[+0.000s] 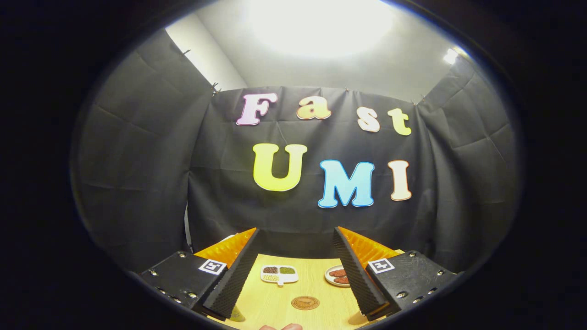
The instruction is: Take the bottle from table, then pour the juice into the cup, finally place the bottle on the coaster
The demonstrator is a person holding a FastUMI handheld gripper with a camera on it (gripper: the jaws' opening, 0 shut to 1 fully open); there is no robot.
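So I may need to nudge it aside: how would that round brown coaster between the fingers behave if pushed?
The coaster looks thin and lies flat on the smooth wooden table, so it would probably slide rather than tip or roll. It seems light, so a slight touch may move it. The gripper is open above it.

The wooden table (275, 302) bears a round coaster (305, 302), a divided tray (279, 274) and a plate (337, 276).
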